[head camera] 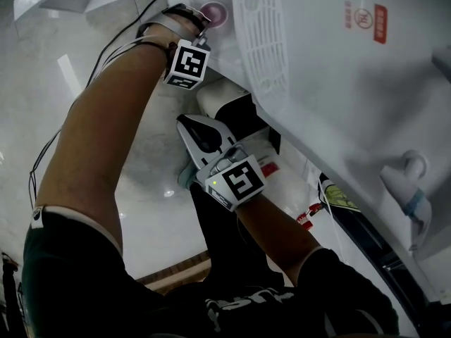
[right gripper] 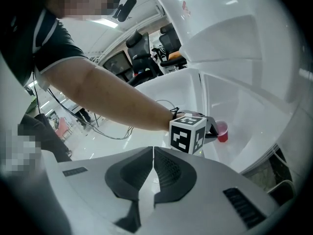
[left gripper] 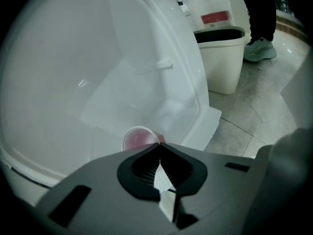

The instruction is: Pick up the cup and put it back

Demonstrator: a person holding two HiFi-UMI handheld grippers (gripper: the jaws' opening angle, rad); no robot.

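Note:
A small pink cup point(left gripper: 138, 138) stands on a white curved ledge point(left gripper: 73, 97); it shows at the top of the head view point(head camera: 214, 12) and far off in the right gripper view point(right gripper: 222, 130). My left gripper point(left gripper: 159, 145) is at the cup's right edge, jaws together with the thin rim pinched between the tips. In the head view the left gripper point(head camera: 202, 21) reaches up to the cup, its marker cube point(head camera: 187, 63) just below. My right gripper point(right gripper: 153, 149) hangs lower point(head camera: 189, 129), shut with nothing in it.
A large white machine body with a vent grille point(head camera: 261, 27) and a red label point(head camera: 380, 22) fills the right side. A white bin with a black liner point(left gripper: 222, 58) stands on the tiled floor, a person's shoe point(left gripper: 259, 49) beyond it. Cables point(right gripper: 107, 131) trail over the floor.

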